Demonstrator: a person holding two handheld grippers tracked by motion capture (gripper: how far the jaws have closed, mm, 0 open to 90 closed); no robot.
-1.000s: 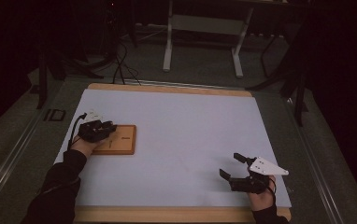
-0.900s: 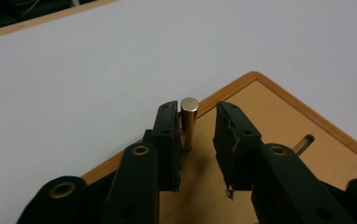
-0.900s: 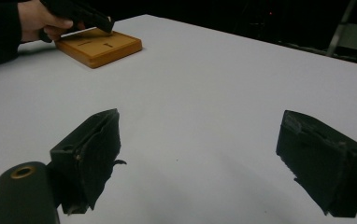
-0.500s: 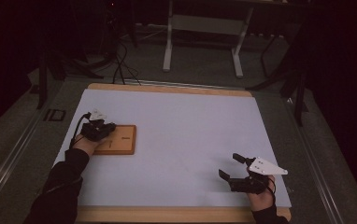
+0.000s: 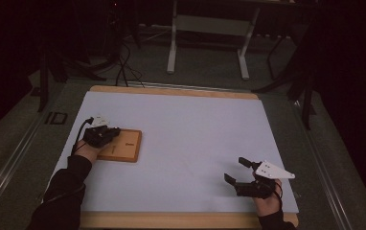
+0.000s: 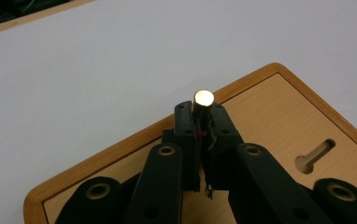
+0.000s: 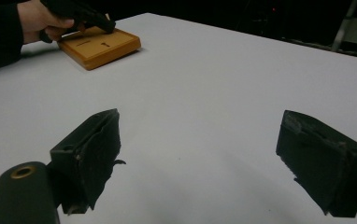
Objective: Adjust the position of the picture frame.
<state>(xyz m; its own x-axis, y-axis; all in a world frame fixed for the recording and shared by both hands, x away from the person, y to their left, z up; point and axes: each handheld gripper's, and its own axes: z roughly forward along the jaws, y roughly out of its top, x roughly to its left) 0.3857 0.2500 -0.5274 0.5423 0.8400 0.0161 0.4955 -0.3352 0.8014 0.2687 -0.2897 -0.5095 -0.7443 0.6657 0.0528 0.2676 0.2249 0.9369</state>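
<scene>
Left gripper (image 6: pixel 199 122), its jaws having just closed, now pinches a small metal peg (image 6: pixel 203 103) upright over the wooden board (image 6: pixel 279 116), so lifting looks next, while the right gripper (image 5: pixel 242 175) rests spread apart.

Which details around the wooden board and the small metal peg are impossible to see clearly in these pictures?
- Metal peg, left gripper view: its lower part is hidden between the left tool pads.
- Wooden board, high view: the hand covers its left part; the keyhole slot is too small there.
- Board, left gripper view: cut off by the frame edge.
</scene>
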